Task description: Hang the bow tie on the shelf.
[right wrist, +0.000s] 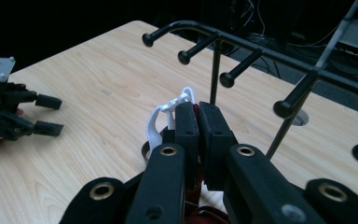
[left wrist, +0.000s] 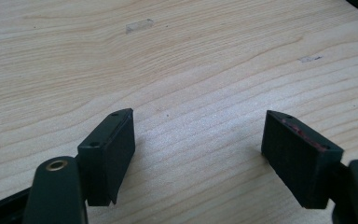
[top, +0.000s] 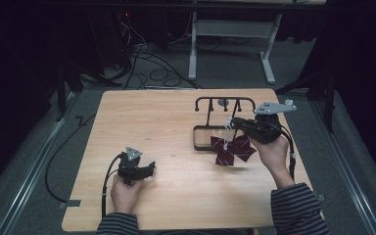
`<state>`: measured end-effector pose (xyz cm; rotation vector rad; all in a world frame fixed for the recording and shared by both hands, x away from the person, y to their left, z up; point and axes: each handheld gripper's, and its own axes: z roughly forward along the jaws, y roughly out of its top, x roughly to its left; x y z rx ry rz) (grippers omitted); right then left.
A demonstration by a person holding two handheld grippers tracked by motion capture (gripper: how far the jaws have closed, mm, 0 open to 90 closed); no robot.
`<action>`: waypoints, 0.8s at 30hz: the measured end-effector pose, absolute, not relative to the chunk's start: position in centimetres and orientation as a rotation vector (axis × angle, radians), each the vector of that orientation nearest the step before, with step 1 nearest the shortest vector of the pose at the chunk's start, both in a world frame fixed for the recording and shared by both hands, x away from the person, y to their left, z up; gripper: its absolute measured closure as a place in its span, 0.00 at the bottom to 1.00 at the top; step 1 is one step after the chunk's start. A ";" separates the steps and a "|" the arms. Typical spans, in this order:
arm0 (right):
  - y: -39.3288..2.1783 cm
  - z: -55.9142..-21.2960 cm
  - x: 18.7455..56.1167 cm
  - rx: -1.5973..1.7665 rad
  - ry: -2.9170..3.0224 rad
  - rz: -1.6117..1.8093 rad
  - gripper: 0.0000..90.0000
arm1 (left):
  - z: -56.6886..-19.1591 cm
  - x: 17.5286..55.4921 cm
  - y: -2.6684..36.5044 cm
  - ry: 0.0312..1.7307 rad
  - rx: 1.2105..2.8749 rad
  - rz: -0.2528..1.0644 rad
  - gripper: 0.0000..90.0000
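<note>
A: Where is the bow tie (top: 232,148)?

B: The dark red bow tie hangs just above the tabletop (top: 166,122), in front of the black rack (top: 223,105) with its row of knobbed pegs. Its white strap (right wrist: 161,119) is clamped in the right gripper (right wrist: 199,122), whose fingers are pressed together on it.

A: And the left gripper (left wrist: 198,135)?

B: It rests low over bare wood near the front edge, well apart from the rack, fingers (left wrist: 113,147) spread wide with nothing between them.
</note>
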<state>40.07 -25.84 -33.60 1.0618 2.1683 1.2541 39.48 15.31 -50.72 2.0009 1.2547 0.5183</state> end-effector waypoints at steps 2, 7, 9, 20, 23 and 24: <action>-25.9 -33.4 40.3 1.062 2.160 1.261 0.99 | -50.7 39.5 15.3 1.254 2.000 0.518 0.29; -26.1 -33.0 40.6 1.078 2.140 1.270 0.99 | -50.7 39.5 15.3 1.254 2.001 0.519 0.29; -26.1 -32.8 40.8 1.077 2.136 1.263 0.99 | -50.7 39.5 15.3 1.254 2.002 0.519 0.29; -26.0 -32.1 41.8 1.096 2.113 1.261 0.99 | -50.7 39.5 15.3 1.255 2.001 0.518 0.29; -25.9 -32.0 42.1 1.102 2.109 1.263 0.99 | -50.7 39.5 15.3 1.254 2.001 0.518 0.29; -25.9 -32.0 42.1 1.104 2.107 1.265 0.99 | -50.7 39.5 15.3 1.254 2.001 0.518 0.29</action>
